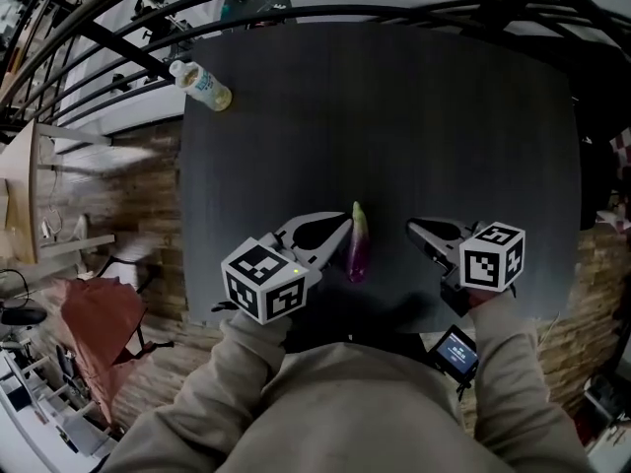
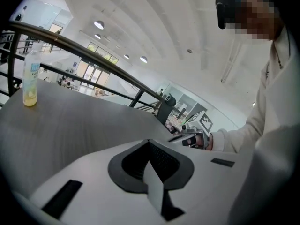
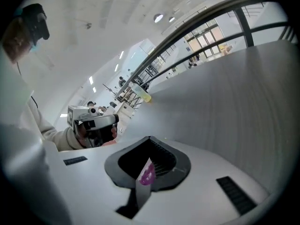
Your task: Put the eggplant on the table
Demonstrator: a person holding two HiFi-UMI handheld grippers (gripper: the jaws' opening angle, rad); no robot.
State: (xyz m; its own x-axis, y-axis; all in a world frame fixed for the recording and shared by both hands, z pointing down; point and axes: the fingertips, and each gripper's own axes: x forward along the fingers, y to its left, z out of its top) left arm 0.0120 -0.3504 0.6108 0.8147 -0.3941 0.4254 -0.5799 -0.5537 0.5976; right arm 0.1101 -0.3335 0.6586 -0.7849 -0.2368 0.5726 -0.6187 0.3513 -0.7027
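Eggplant (image 1: 359, 244): one; one bottle (image 1: 202, 85); one table (image 1: 394, 116).

The dark table (image 1: 394, 116) gives broad open passage across its middle, far side and right. A bottle (image 1: 200, 85) stands at the far left corner, well apart. The eggplant (image 1: 359, 242) lies near the front edge, between the left gripper (image 1: 345, 227) and right gripper (image 1: 414, 229). A railing (image 2: 70, 45) bounds the far side.

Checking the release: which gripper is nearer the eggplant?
The left gripper: its tip is close beside the eggplant on the table; the right gripper is clearly farther off on the other side.
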